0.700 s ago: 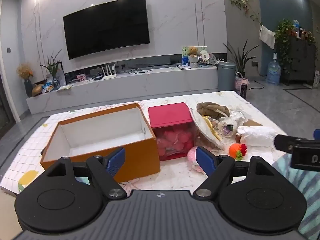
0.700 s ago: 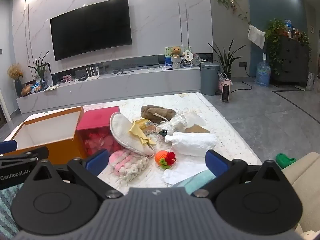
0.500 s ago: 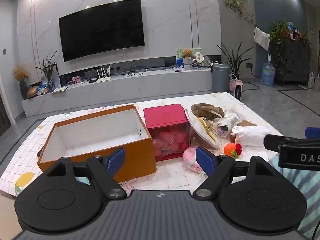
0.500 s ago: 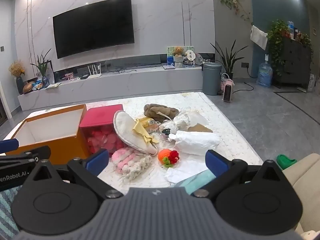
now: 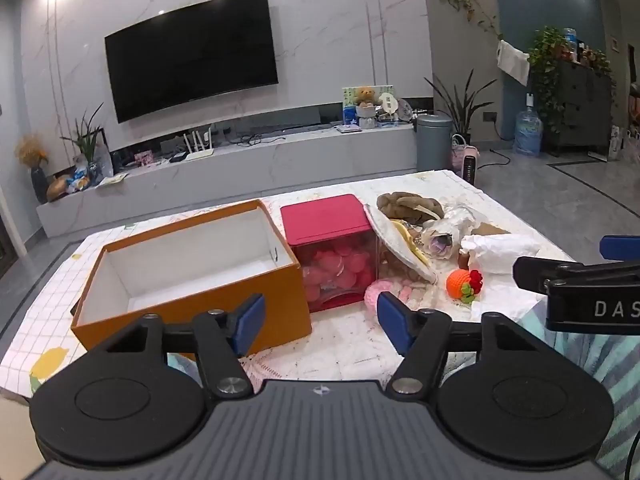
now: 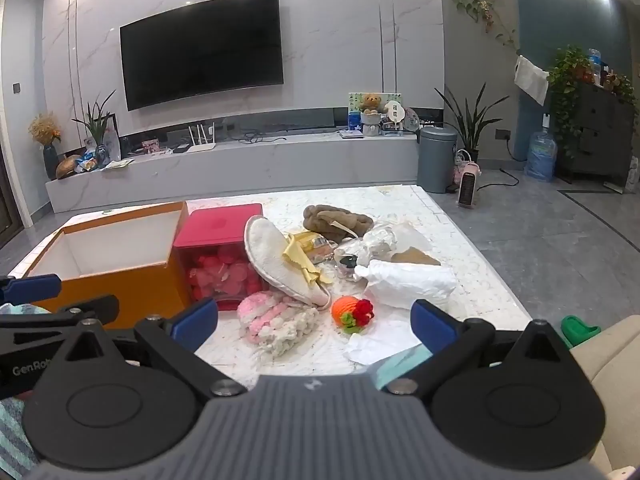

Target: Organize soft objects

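An open orange box (image 5: 192,276) (image 6: 108,260) with a white inside stands on the table's left. A red-lidded clear box (image 5: 332,248) (image 6: 220,256) stands beside it. To their right lie soft things: a pink-white knitted piece (image 6: 276,320), an orange knitted fruit (image 6: 352,312) (image 5: 464,282), a cream slipper (image 6: 276,260), a brown plush (image 6: 336,220) and a white bundle (image 6: 408,280). My left gripper (image 5: 320,322) is open and empty, near the front edge. My right gripper (image 6: 314,324) is open and empty, above the pink piece's near side.
A white paper sheet (image 6: 380,344) lies at the table's front right. A striped teal cloth (image 5: 592,360) hangs by the front edge. Behind the table (image 6: 460,240) are a TV console (image 6: 240,164) and a grey bin (image 6: 436,160). A sofa edge (image 6: 612,360) is at right.
Both grippers have drifted slightly, so the table's things sit a little differently in view. Both jaws stay open and nothing on the table has moved.
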The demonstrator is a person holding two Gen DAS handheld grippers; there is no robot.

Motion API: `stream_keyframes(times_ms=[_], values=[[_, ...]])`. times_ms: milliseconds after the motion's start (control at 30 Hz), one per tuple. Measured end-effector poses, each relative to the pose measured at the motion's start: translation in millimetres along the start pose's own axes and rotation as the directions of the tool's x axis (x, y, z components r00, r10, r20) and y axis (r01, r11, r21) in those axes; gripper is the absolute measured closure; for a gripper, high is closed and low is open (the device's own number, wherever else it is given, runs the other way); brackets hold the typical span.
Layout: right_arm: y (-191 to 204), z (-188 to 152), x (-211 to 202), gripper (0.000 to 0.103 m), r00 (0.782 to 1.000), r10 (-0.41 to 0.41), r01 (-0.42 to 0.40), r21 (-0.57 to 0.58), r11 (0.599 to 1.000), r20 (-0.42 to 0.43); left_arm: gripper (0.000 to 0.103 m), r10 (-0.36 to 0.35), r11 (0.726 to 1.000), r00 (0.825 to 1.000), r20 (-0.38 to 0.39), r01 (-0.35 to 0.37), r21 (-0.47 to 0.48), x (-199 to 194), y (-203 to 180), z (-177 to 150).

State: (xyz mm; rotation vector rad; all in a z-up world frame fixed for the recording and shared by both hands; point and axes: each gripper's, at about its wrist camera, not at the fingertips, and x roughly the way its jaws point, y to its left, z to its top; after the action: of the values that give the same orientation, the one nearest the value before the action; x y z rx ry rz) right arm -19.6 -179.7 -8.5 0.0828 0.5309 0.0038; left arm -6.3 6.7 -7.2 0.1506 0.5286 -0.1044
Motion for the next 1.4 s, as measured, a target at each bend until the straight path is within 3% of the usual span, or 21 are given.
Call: stream_keyframes(times_ms=[167, 500, 1400], values=[[-0.2, -0.9, 1.5, 0.003, 1.0, 0.005, -0.005, 0.006, 1.0, -0.008, 0.03, -0.01, 0.999, 1.0, -0.001, 0.01, -0.045, -0.9, 5.5, -1.4], [2.9, -2.8, 4.3, 0.003, 1.0, 0.022, -0.022, 0.0, 1.0, -0.019, 0.032, -0.012, 1.0, 1.0, 0.015, 0.013, -0.029, -3.9, 4.1, -0.9], [9.0, -2.9, 8.8, 0.003, 0.999, 0.0, 0.0, -0.019, 1.0, -0.045, 0.033, -0.022, 0.999, 0.999, -0.047, 0.02, -0.043, 2.9, 4.8, -1.9]])
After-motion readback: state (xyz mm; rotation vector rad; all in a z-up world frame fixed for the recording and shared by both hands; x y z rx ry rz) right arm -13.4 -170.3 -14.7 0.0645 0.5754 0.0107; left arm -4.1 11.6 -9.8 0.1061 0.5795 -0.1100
